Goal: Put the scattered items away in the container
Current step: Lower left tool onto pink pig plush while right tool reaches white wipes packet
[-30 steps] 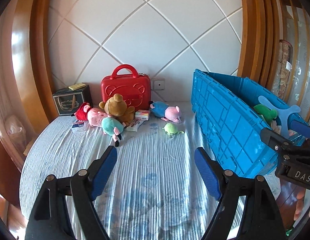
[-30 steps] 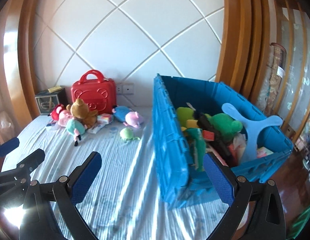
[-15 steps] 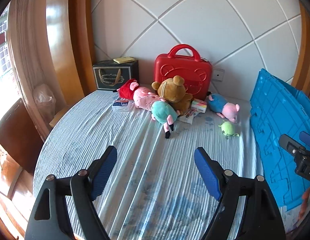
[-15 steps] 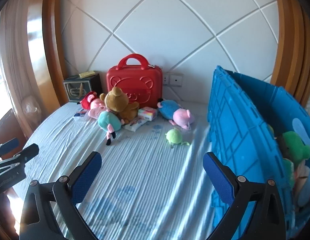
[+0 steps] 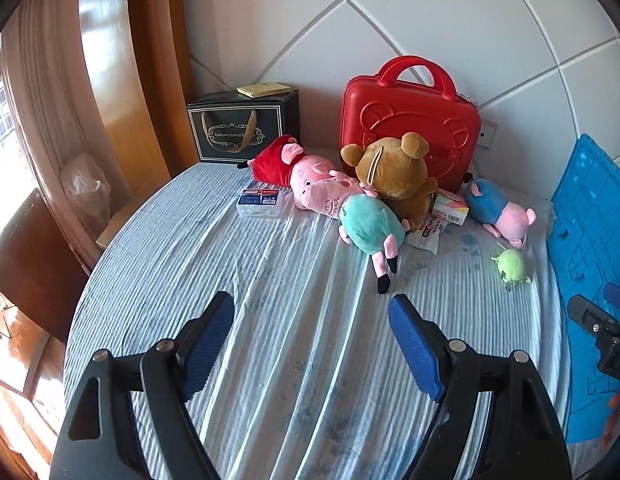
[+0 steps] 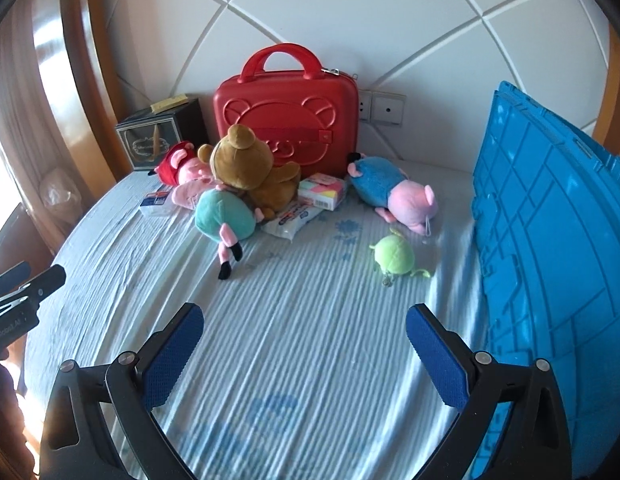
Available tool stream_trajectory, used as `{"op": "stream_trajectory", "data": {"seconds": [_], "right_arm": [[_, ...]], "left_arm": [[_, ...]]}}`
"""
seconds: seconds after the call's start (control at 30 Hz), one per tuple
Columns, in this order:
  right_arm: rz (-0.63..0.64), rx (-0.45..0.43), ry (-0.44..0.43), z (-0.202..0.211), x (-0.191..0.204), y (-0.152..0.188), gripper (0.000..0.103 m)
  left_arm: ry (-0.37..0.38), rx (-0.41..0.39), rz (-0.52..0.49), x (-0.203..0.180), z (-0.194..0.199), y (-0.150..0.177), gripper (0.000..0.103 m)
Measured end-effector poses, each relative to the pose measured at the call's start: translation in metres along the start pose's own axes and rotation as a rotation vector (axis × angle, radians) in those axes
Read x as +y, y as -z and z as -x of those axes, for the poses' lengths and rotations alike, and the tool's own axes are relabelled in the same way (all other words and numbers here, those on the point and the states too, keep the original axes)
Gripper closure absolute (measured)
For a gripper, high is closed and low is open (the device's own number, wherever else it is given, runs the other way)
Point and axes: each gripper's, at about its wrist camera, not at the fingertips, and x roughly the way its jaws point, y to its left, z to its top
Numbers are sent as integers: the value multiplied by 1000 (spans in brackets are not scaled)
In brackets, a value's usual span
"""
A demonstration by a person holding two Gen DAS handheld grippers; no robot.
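Now closer than a second ago, the scattered toys lie ahead of both grippers on the striped bed sheet (image 6: 310,360): a brown teddy bear (image 6: 246,168), a teal plush (image 6: 224,216), a blue-and-pink pig plush (image 6: 393,192) and a small green plush (image 6: 391,258), all clustered before a red case (image 6: 286,120). The blue container (image 6: 549,260), earlier showing its filled interior, now shows only its outer wall at right. The left gripper (image 5: 311,334) and right gripper (image 6: 304,344) hover spread wide, holding nothing, well short of the toys.
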Motion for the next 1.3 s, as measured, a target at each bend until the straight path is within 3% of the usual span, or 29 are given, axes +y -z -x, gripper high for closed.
{"op": "stream_trajectory", "data": {"seconds": [0.2, 0.33, 0.67, 0.8, 0.87, 1.0, 1.13, 1.27, 1.3], "right_arm": [[-91, 45, 44, -52, 30, -22, 0], [-151, 71, 124, -77, 28, -30, 0], [-195, 160, 163, -154, -25, -42, 0], [-209, 190, 137, -191, -37, -45, 0], [-208, 201, 126, -207, -40, -46, 0], [-202, 219, 116, -238, -40, -49, 0], [-201, 214, 72, -270, -32, -57, 0], [-239, 208, -21, -302, -23, -66, 1], [-239, 219, -32, -311, -20, -67, 8]], "left_arm": [[60, 49, -84, 25, -72, -39, 23], [99, 96, -87, 22, -120, -58, 23], [177, 227, -45, -55, -230, -76, 24], [164, 258, -25, -83, -268, -86, 24], [118, 267, -36, -94, -287, -87, 23], [123, 248, -59, -97, -304, -83, 9], [221, 239, -42, -79, -304, -76, 15], [249, 240, -51, -73, -298, -72, 19], [254, 239, -51, -72, -297, -71, 21]]}}
